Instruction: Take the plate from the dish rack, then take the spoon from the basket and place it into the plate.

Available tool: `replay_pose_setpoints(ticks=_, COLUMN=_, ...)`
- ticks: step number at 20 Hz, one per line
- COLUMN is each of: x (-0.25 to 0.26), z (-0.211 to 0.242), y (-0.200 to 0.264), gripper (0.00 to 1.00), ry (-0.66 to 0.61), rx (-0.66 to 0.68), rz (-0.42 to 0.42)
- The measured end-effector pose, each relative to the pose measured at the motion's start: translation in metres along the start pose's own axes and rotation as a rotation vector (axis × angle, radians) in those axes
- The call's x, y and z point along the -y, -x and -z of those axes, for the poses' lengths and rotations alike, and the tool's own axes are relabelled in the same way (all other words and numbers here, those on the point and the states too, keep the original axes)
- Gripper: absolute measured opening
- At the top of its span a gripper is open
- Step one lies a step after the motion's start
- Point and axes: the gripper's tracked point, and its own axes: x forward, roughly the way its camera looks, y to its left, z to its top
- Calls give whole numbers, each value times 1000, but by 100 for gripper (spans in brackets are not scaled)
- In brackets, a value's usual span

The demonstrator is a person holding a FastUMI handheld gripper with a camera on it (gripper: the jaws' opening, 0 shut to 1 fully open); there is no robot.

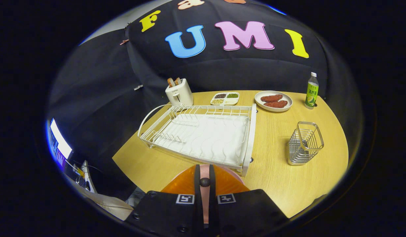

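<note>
My gripper (204, 169) is shut on a narrow pink spoon handle (205, 200) with a dark round knob on it. The handle runs up between the two fingers, and both press on it. Right under and just ahead of the fingers lies the orange plate (176, 186) on the wooden table, near the table's front edge; the fingers hide its middle. The spoon's bowl is hidden. Beyond the plate stands the white wire dish rack (252, 131) with nothing in its slots. The wire basket (305, 141) stands to the right of the rack, and I see nothing in it.
At the back of the table (275, 177) stand a white toaster (180, 93) with toast, a small divided dish (225, 98) of grains, a white plate (273, 101) with two brown pieces of food and a green bottle (311, 91). Left of the table sits a lit screen (60, 141).
</note>
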Motion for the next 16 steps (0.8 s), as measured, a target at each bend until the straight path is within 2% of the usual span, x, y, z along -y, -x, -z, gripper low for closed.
replay_pose_setpoints(ticks=7, x=11, z=56, y=-2, gripper=15, ry=-34, rx=-164, rz=-15)
replay_pose_setpoints(ticks=12, x=24, z=80, y=-6, gripper=19, ry=26, rx=-236, rz=39)
replay_pose_setpoints(ticks=14, x=25, z=82, y=-7, gripper=38, ry=17, rx=-243, rz=50)
replay_pose_setpoints(ticks=16, x=23, z=81, y=-8, gripper=72, ry=7, rx=-240, rz=46)
